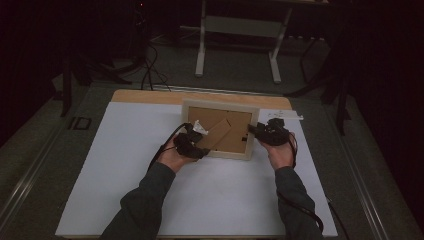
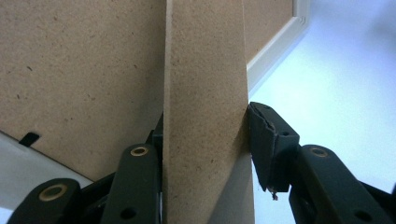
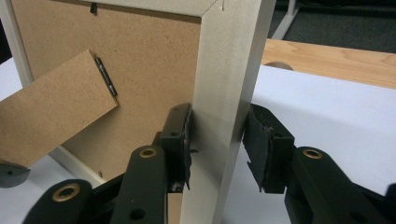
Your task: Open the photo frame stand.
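lying face-down on the white table point(image 1: 125, 200), picture frame point(image 1: 220, 106): left gripper point(image 2: 205, 154) pinches its fold-out stand point(image 2: 205, 93), right gripper point(image 3: 217, 144) clamps the frame's right rail.

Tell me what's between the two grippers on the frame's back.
The fold-out stand crosses the brown backing between the left gripper and right gripper, as the high view shows. The left's fingers clamp it.

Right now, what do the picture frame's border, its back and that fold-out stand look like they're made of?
Border: probably wood or a composite, smooth off-white matt finish, mitred corner seam. Back: raw brown fibreboard, speckled and dull. Stand: the same unpainted fibreboard, fixed to the back by a small dark hinge, likely metal.
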Demonstrator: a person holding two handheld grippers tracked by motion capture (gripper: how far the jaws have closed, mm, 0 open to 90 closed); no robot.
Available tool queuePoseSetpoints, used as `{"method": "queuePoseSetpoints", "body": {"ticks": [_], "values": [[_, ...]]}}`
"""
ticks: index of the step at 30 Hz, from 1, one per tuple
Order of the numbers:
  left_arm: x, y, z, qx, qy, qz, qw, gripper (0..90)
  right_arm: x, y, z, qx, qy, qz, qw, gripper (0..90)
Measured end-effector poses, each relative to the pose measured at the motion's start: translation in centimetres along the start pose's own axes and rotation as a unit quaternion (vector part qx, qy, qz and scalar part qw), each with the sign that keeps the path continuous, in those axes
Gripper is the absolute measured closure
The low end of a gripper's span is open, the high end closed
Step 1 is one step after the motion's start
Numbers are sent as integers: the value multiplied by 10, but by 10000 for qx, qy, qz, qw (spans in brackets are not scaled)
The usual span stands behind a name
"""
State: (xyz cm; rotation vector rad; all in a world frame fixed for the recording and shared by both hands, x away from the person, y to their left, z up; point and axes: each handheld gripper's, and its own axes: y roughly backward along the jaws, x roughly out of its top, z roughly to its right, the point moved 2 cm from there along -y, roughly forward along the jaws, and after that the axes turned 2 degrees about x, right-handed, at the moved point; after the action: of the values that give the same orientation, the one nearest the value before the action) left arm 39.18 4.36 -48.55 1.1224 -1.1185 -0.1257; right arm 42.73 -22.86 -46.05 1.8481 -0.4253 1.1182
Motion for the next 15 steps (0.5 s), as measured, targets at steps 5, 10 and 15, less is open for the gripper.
{"method": "queuePoseSetpoints", "body": {"ticks": [5,10,15], "values": [[0,-2,-1,119,-22,-28,9999,594,1,2,-1,7,34,48,10000,621],[0,-3,-2,180,-23,-2,9998,597,1,4,-2,7,63,103,9999,623],[0,-4,-2,223,-33,23,9997,596,-1,6,-3,7,36,183,9998,624]]}}
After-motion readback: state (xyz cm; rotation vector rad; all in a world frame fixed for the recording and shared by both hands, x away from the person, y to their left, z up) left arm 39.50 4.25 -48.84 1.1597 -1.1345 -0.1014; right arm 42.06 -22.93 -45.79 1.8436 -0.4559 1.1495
